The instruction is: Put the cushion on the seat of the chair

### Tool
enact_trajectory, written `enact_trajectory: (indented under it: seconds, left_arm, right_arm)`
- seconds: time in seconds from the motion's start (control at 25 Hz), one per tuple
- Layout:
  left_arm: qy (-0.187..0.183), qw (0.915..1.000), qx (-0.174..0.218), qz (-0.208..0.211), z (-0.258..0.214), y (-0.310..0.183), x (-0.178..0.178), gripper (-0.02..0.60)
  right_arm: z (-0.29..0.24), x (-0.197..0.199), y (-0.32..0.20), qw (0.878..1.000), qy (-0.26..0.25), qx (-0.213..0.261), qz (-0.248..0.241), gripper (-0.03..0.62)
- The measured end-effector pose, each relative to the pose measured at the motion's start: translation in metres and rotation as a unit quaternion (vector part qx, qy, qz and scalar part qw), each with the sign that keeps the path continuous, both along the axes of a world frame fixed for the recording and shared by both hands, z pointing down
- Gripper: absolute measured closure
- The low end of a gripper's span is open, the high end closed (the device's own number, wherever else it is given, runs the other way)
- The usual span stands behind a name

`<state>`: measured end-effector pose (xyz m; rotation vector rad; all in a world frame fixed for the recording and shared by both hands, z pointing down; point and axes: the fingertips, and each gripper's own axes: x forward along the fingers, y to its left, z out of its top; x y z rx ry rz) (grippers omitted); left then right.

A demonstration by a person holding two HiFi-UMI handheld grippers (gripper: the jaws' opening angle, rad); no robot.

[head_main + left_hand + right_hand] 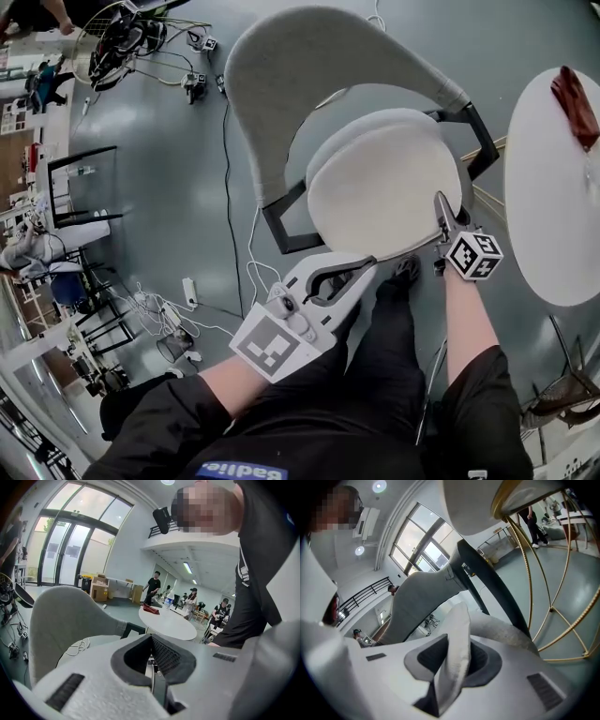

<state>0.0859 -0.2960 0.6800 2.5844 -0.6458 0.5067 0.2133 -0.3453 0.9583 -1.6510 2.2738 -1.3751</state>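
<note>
Cushion (380, 187): round, off-white, over the seat (367, 125) of the chair (300, 66), in front of its backrest. Right tool (440, 200): clenched on the cushion's rim. Left tool (370, 262): clamped at the front rim. Both forearms outstretched, tools tilted downward toward the chair.

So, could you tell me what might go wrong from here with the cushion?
The right gripper pinches only the rim of the cushion, so it may slip or sag. The cushion looks offset forward of the seat, so it could land overhanging the front. The table stands close beside the right gripper and could be bumped.
</note>
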Motion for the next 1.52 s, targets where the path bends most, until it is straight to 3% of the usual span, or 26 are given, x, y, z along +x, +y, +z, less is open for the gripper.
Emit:
enact_trajectory:
  seconds: [0.52, 0.72, 0.92, 1.2, 1.4, 1.52]
  left_arm:
    - [0.011, 0.9988, -0.044, 0.019, 0.036, 0.019, 0.015, 0.565]
    - [0.016, 0.9985, -0.048, 0.022, 0.037, 0.021, 0.015, 0.565]
    - [0.024, 0.9982, -0.051, 0.021, 0.03, 0.025, 0.014, 0.565]
    - [0.048, 0.9978, -0.045, 0.011, -0.018, 0.034, 0.001, 0.565]
    - [0.073, 0.9972, -0.011, 0.01, -0.067, 0.034, -0.011, 0.565]
    - [0.081, 0.9967, -0.01, 0.007, -0.103, 0.048, -0.03, 0.565]
  right_arm:
    - [0.047, 0.025, 0.007, 0.993, 0.106, -0.042, -0.01, 0.411]
    - [0.053, 0.041, 0.011, 0.986, 0.157, -0.057, -0.014, 0.335]
    - [0.05, 0.046, 0.012, 0.984, 0.169, -0.058, -0.015, 0.33]
    - [0.007, 0.033, 0.046, 0.984, 0.164, -0.074, -0.002, 0.33]
    - [-0.05, 0.014, 0.057, 0.984, 0.165, -0.066, -0.01, 0.33]
    - [-0.097, -0.012, 0.08, 0.985, 0.159, -0.069, -0.018, 0.33]
